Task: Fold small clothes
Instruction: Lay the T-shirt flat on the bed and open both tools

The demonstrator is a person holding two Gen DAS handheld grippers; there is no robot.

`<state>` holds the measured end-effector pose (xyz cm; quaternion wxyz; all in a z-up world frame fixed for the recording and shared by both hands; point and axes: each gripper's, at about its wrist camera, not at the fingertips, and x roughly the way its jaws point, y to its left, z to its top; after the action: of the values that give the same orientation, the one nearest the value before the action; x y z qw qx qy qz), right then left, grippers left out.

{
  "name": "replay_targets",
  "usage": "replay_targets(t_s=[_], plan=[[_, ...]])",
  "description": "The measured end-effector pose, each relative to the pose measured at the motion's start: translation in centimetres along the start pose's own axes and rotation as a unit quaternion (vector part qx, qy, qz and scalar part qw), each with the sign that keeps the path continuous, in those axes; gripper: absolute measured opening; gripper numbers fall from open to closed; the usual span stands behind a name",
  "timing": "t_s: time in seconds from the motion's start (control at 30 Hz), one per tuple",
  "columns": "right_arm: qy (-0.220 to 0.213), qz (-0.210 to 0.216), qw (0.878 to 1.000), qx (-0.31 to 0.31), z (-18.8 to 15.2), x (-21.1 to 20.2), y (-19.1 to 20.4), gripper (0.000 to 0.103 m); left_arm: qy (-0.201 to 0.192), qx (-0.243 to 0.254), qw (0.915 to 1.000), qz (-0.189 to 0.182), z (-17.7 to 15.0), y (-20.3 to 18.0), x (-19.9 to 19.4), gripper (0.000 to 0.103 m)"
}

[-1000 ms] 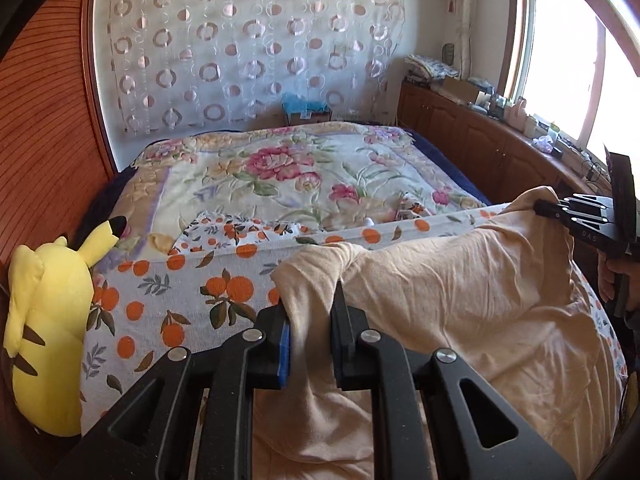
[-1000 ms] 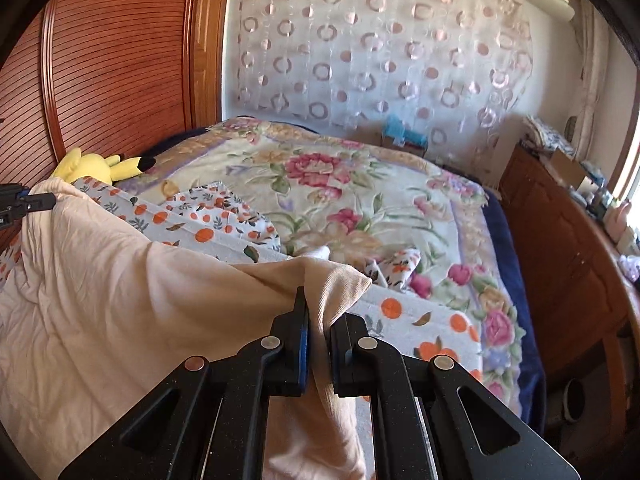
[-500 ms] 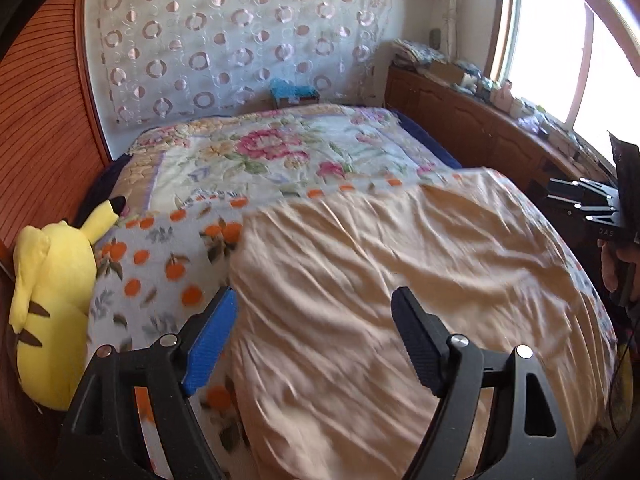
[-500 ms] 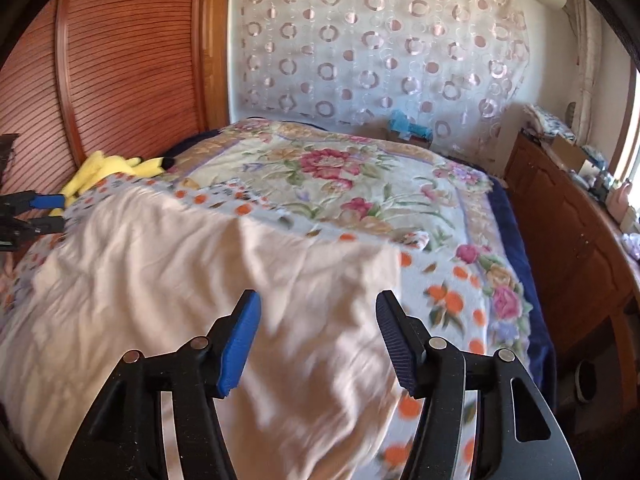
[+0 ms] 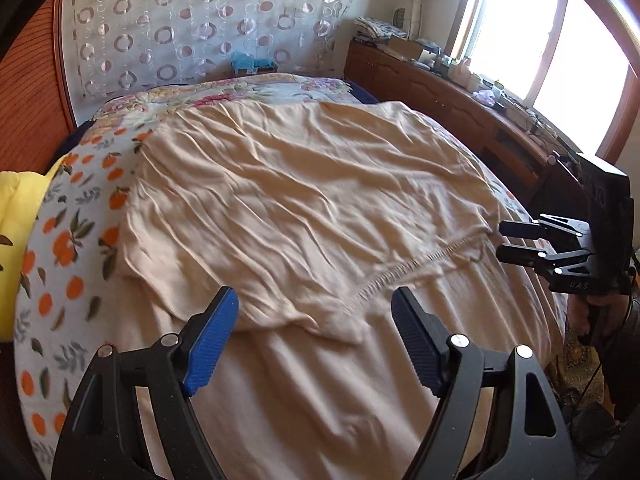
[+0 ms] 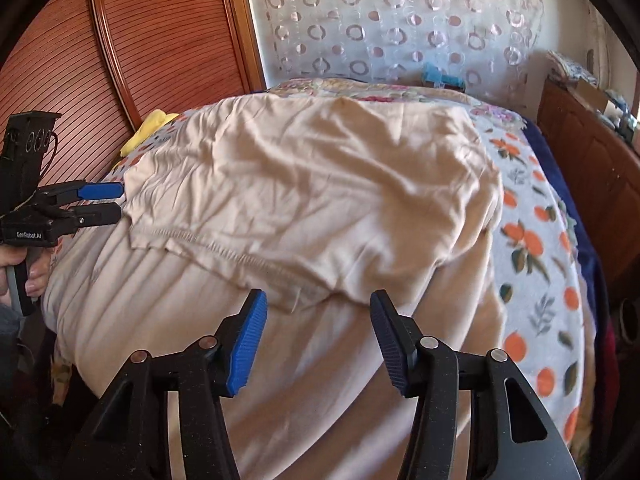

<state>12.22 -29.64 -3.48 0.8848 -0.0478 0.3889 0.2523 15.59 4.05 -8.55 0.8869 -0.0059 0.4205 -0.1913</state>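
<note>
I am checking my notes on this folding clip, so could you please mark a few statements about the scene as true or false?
1. The beige garment lies spread on the bed. True.
2. The left gripper is clamped on the garment. False: its fingers stand apart with no cloth pinched between them.
3. A yellow plush toy sits at the garment's left in the left wrist view. True.
4. The blanket beside the garment has a blue star print. False: it shows oranges and leaves.
5. The right gripper holds a folded sock. False: it holds nothing, and its jaws are closing.
</note>
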Motion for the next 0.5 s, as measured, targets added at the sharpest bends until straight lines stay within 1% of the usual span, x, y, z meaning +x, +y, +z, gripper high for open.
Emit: replay_targets(t_s=[0.07, 0.1, 0.17, 0.2, 0.23, 0.27, 0.33, 0.43, 0.5], plan=[[0.002, 0.007, 1.0, 0.006, -0.4, 0.1, 0.2, 0.051, -0.004, 0.001, 0.9999, 0.013, -0.6, -0.6, -0.1, 0.078], [0.002, 0.009, 1.0, 0.008, -0.5, 0.1, 0.3, 0.05, -0.008, -0.004, 0.9999, 0.014, -0.9, -0.7, -0.2, 0.075], [0.007, 0.009, 1.0, 0.012, -0.6, 0.8, 0.4, 0.048, -0.012, -0.019, 0.9997, 0.004, -1.3, -0.6, -0.5, 0.069], [0.01, 0.011, 1.0, 0.016, -0.5, 1.2, 0.3, 0.048, -0.015, -0.026, 0.9996, 0.001, -1.5, -0.5, -0.7, 0.064], [0.012, 0.008, 1.0, 0.017, -0.4, 1.4, 0.3, 0.047, -0.014, -0.033, 0.9993, 0.001, -1.9, -0.5, -0.7, 0.061], [0.011, 0.002, 1.0, 0.016, -0.3, 1.6, 0.3, 0.046, -0.013, -0.036, 0.9993, 0.002, -2.2, -0.6, -0.5, 0.06], [0.008, -0.013, 1.0, 0.011, 0.0, 1.9, 0.4, 0.046, -0.006, -0.037, 0.9993, 0.004, -2.7, -0.8, 0.0, 0.054], [0.009, -0.02, 1.0, 0.012, 0.6, 3.0, 0.8, 0.045, 0.004, -0.03, 0.9995, 0.01, -3.1, -1.5, 0.9, 0.053], [0.008, -0.025, 1.0, 0.008, 0.7, 3.7, 1.3, 0.043, 0.003, -0.029, 0.9995, 0.012, -2.9, -1.8, 1.2, 0.053]])
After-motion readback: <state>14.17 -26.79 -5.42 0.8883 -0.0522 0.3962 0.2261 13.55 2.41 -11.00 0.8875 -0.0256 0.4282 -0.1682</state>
